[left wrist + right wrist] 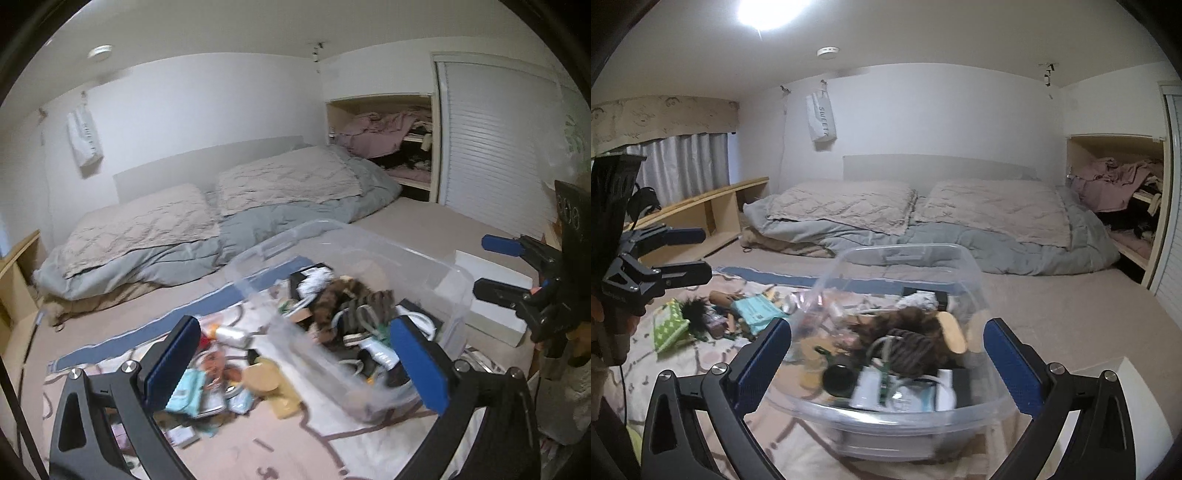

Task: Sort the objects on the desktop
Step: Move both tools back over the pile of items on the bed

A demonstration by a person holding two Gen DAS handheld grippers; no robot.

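Sorting barely begun: both of your hand-held grippers are released.

Your left hand-held gripper [295,365] and right hand-held gripper [886,362] hang spread and empty over the clear bin [975,280], which sits blurred on the mat [683,365] beside scattered clutter [229,373]. Next, I'd judge, choose one loose piece and close on it.

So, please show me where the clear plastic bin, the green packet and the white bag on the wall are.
clear plastic bin [905,441]: right wrist view, near front wall.
green packet [668,325]: right wrist view, top face.
white bag [822,118]: right wrist view, printed front.
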